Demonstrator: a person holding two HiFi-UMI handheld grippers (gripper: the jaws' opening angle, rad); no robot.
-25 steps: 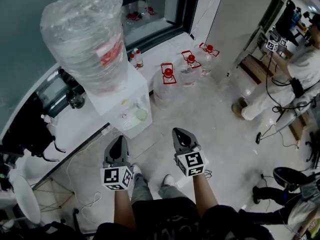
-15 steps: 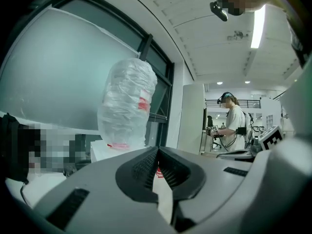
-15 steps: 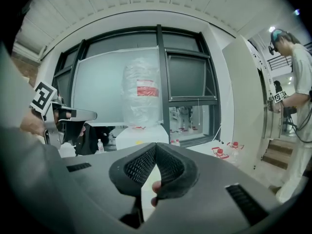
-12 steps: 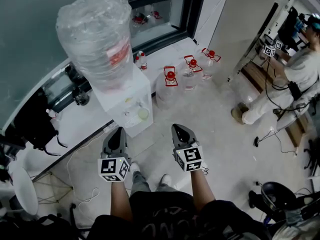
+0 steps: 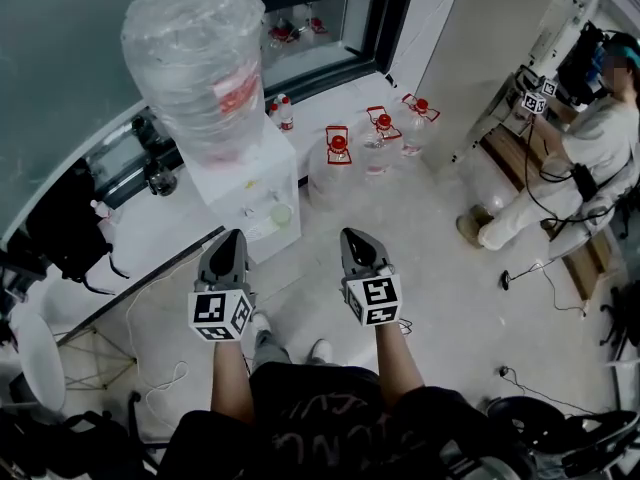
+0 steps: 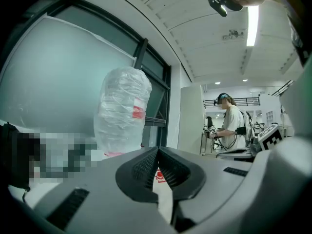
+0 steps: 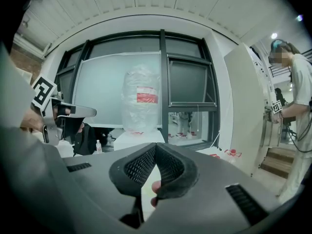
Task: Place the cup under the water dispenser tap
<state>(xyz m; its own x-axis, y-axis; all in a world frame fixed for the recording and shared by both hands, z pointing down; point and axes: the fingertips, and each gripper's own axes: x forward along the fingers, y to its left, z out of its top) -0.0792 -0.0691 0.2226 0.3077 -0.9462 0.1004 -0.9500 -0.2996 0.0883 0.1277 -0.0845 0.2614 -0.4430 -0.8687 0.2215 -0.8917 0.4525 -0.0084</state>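
The pale green cup (image 5: 281,214) is seen standing in the recess at the front of the white water dispenser (image 5: 236,173), below the inverted water bottle (image 5: 200,63). Which tap is directly above it cannot be resolved. The left gripper (image 5: 233,240) and right gripper (image 5: 354,238) are held side by side, well apart from the dispenser, each with its jaws closed together on nothing. The placement step is judged complete. Any further move would only be needed to correct the cup's alignment, and would call for the jaws to be opened first.
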